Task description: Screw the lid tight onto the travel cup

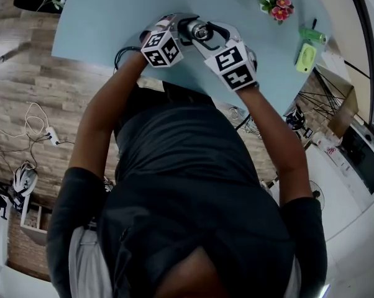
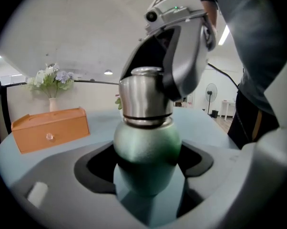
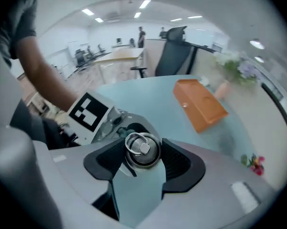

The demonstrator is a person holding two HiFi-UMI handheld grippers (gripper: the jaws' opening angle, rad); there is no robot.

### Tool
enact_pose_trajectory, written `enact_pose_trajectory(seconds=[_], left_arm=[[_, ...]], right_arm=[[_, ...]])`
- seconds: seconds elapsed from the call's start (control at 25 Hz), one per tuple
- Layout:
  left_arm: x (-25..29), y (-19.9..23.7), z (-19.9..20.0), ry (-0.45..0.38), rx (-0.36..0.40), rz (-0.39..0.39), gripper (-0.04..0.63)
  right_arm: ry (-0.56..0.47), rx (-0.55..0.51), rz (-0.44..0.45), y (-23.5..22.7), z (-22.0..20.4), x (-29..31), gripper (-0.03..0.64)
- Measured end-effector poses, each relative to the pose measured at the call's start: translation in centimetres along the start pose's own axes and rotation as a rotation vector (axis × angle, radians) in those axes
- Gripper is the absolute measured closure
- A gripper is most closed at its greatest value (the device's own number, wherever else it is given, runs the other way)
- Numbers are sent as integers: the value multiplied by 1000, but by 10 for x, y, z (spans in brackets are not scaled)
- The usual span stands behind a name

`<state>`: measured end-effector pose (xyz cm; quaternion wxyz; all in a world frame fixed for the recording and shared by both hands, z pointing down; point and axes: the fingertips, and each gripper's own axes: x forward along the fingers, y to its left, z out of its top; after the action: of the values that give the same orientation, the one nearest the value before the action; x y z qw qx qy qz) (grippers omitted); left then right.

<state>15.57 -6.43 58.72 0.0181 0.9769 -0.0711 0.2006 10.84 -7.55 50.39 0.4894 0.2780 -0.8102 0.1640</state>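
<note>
**Op:** Nearest first. Left side?

**Obs:** Your left gripper (image 2: 144, 168) is clamped on the matte green, rounded metal body of the travel cup (image 2: 146, 144), with the dark pads pressed in from both flanks. The grip sits below the neck, which is left free. Likely reason: it works as the vise, so the body won't spin with the lid.

**Op:** And the right?

**Obs:** Your right gripper (image 3: 143, 161) comes in from above and pinches the brushed-steel cylindrical lid (image 3: 142, 149) between its pads. The ring handle on top faces its camera. The lid sits on the cup's neck, and the left gripper view shows a thin dark seam under it. Whether it is fully home, I can't tell. I judge the end-on hold puts your wrist roll in line with the thread.

**Op:** Cup against the desk?

**Obs:** It is upright between both grippers, over the near edge of the pale blue desk (image 1: 100, 23), close to your body. The base is hidden, so I can't say if it is resting or lifted.

**Op:** Beyond?

**Obs:** An orange wooden box with small knob (image 2: 50, 128) sits well apart from the cup. A white vase of pale flowers (image 2: 52, 87) stands behind it.
</note>
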Motion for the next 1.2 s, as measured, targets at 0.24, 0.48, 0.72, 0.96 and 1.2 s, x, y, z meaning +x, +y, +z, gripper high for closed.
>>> enact_pose_trajectory(seconds=[0.24, 0.48, 0.72, 0.96, 1.2], left_arm=[[-1, 0, 0, 1, 0, 3, 170], [-1, 1, 0, 1, -1, 3, 170], [1, 0, 1, 0, -3, 0, 170], [1, 1, 0, 0, -5, -2, 170], [1, 0, 1, 1, -5, 0, 170]], right_arm=[[-116, 170, -224, -2, 1, -3, 376], [-105, 160, -207, -2, 1, -3, 374], [-60, 31, -62, 2, 4, -11, 371], [136, -691, 223, 18, -3, -21, 371], [270, -1118, 346, 17, -18, -5, 373]])
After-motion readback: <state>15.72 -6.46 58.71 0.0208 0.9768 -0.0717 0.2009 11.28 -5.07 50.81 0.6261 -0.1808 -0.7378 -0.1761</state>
